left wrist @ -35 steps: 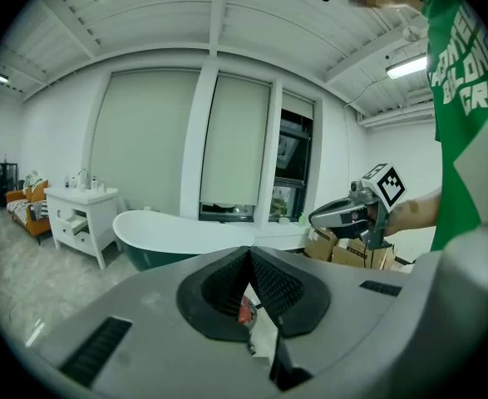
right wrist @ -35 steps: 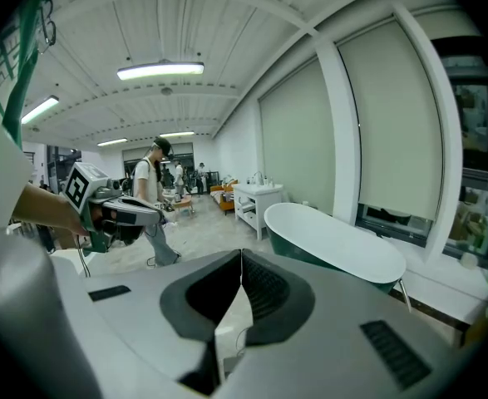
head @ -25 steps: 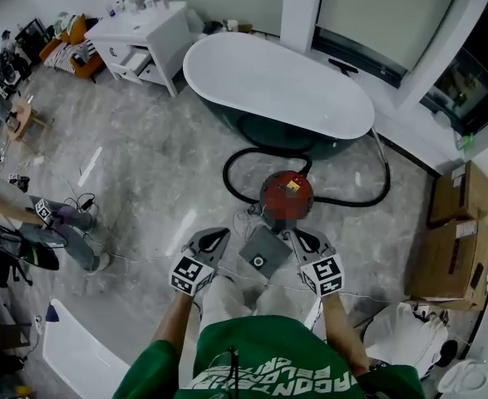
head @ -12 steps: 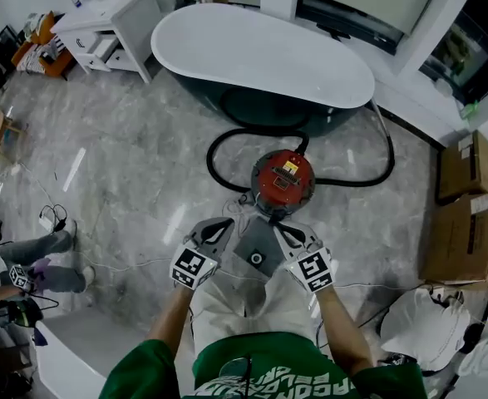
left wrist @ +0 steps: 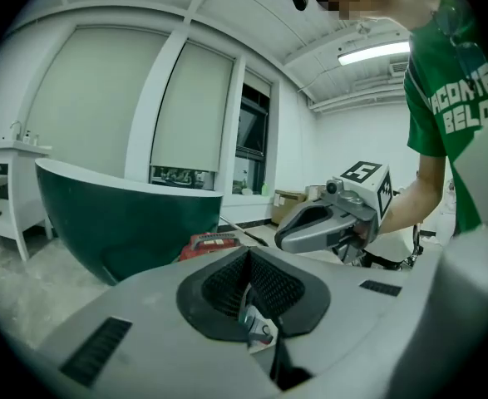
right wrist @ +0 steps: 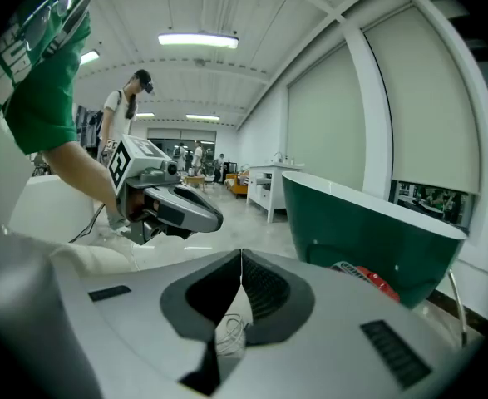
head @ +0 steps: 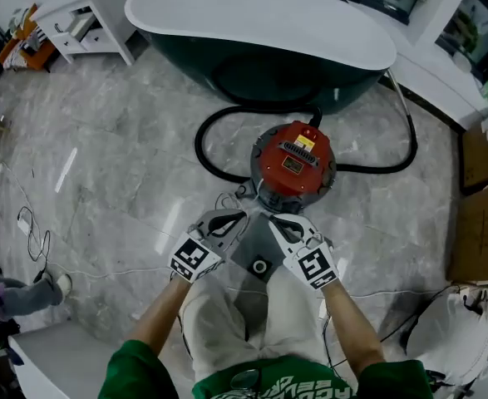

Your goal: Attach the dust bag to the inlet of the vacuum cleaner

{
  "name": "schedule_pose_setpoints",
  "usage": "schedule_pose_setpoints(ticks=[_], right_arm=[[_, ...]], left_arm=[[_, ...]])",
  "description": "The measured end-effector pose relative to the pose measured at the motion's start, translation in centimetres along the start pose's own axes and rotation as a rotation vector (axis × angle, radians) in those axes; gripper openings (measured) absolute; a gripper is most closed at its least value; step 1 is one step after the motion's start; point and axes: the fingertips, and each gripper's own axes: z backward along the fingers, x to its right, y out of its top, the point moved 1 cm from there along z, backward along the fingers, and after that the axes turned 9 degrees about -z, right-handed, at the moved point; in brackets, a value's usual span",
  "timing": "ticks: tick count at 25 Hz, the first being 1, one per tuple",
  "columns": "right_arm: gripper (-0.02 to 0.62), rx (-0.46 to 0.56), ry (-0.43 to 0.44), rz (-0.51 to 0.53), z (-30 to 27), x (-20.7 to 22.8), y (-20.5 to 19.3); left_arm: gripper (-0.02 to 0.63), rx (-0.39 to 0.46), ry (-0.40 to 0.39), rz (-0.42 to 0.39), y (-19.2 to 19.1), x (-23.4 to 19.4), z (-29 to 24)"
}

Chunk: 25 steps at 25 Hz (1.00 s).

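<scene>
Dust bag (head: 256,243): grey collar, off the floor, just at 6 o'clock of red vacuum cleaner (head: 293,160). Left gripper (head: 234,223) at its 9 o'clock, right gripper (head: 281,224) at 3 o'clock, both closed, apparently pinching its edges.

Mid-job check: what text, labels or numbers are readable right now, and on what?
"ACONTE..." and "BELO...", white letters cut off at the frame edge: green shirt.
Yellow and dark labels on the red vacuum cleaner: too small to read.
Grey collar of the dust bag: no print visible.
On the cardboard boxes: nothing readable.
</scene>
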Motion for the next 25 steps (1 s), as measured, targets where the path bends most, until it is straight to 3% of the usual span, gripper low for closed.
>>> schedule_pose_setpoints(ticks=[5,9,13,18,21,25], right_arm=[[0.009,0.051,0.031,0.088,-3.1,1.1,-5.1],[0.009,0.057,0.081,0.088,-4.2,1.0,-8.0],[0.009,0.051,0.109,0.083,-5.1,1.3,-10.0],[0.009,0.119,0.117,0.139,-5.3,1.3,-10.3],[0.009,0.164,0.091,0.063,-4.6,1.0,-9.9],[0.009,0.13,0.081,0.048,-3.9,0.9,-11.8]], left_arm=[[0.003,0.003,-0.041,-0.067,-6.6,-0.6,-2.5],[0.003,-0.005,-0.086,-0.105,-9.5,0.0,-3.6],[0.003,0.015,-0.114,-0.093,-10.6,0.5,-4.0],[0.003,0.006,-0.12,-0.098,-13.8,0.4,-4.5],[0.003,0.014,-0.109,-0.086,-15.4,0.2,-4.6],[0.003,0.035,-0.104,-0.023,-16.7,0.7,-5.5]])
